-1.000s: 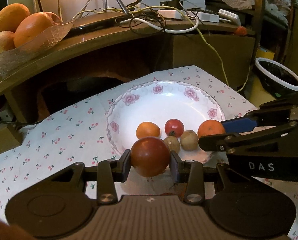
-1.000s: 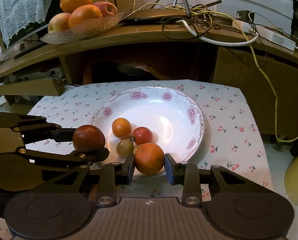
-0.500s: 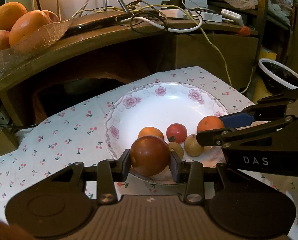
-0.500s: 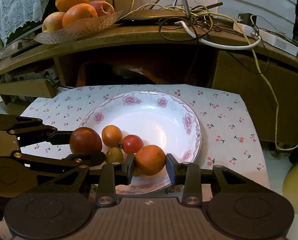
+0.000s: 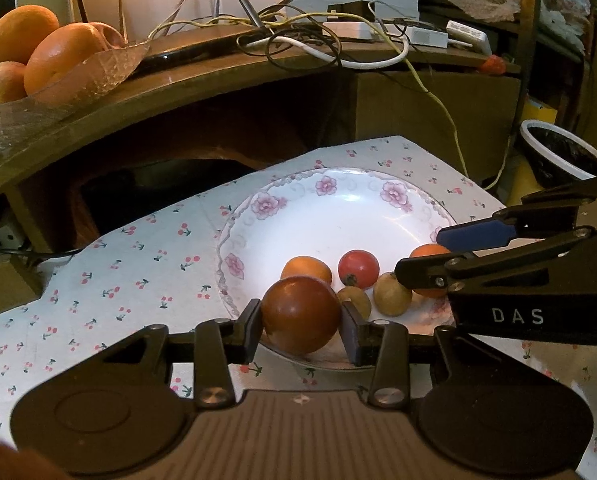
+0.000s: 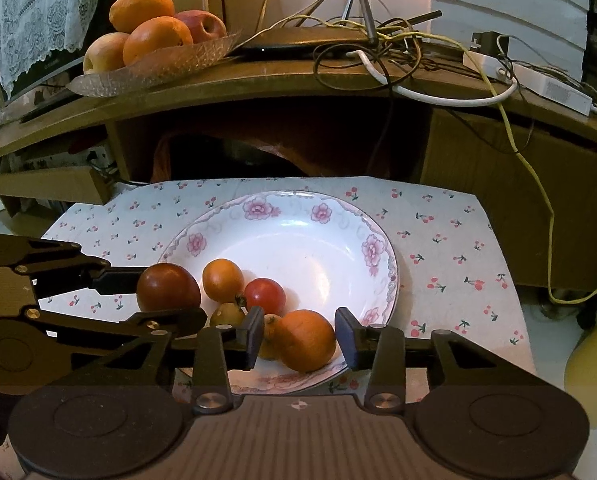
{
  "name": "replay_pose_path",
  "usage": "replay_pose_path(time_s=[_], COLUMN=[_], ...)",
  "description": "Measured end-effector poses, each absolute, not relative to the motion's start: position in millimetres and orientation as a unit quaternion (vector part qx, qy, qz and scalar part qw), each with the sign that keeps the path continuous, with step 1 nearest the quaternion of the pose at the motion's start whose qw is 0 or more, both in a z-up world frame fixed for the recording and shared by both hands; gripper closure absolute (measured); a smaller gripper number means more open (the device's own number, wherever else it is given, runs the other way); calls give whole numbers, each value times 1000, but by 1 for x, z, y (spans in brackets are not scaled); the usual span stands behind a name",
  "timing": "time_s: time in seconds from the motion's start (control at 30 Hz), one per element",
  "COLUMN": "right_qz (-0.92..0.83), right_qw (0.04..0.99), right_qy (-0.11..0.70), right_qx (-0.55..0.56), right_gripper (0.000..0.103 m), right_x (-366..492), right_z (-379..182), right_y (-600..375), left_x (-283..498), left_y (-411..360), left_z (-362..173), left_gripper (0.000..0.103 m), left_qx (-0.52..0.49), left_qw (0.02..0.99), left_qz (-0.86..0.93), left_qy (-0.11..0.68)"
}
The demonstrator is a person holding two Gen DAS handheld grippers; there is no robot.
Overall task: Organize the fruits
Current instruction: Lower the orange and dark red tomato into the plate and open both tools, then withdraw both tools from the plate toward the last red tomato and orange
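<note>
In the left wrist view the right gripper (image 5: 426, 258) crosses the right side of the frame and covers most of the orange (image 5: 428, 251), of which only slivers show above and below its near finger. In the right wrist view the small yellowish fruits (image 6: 225, 314) sit partly behind the fingers, so what kind they are is hard to tell.

The left gripper (image 5: 301, 326) is clamped on a dark red tomato (image 5: 301, 314), both pads touching its sides, just over the near rim of the flowered plate (image 5: 338, 208) at the centre of the frame. The right gripper's fingers stand apart with gaps on both sides of the orange, which rests on the plate's near edge at lower centre of the right wrist view. A small orange fruit (image 5: 306, 269) and a red tomato (image 5: 358, 268) lie in the plate behind.
</note>
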State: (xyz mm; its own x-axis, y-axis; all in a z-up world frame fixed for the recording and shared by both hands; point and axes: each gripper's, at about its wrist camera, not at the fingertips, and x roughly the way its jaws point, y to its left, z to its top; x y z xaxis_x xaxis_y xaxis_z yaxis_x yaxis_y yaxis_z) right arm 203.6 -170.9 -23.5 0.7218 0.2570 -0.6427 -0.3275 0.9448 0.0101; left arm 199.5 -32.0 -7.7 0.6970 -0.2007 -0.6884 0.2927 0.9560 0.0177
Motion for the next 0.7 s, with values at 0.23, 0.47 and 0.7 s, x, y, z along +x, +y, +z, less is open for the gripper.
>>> replay_pose_path(time_s=[0.23,0.47,0.7], right_qz=[153,147,147], right_qw=[930,932,934], right_qy=[331,329,325], right_qx=[-44,-36,-32], right_gripper=[61,61,61], right_x=[203,202,199], right_z=[-20,-19,-16], right_y=[-175,-179,-180], left_x=[197,198,196], left_y=[-31,-28,-22], left_z=[-3,-1,8], left_gripper=[56,55,55], left_qx=[62,57,48], left_qw=[924,927,932], left_qz=[-132,-128,-121], left_qy=[354,349,338])
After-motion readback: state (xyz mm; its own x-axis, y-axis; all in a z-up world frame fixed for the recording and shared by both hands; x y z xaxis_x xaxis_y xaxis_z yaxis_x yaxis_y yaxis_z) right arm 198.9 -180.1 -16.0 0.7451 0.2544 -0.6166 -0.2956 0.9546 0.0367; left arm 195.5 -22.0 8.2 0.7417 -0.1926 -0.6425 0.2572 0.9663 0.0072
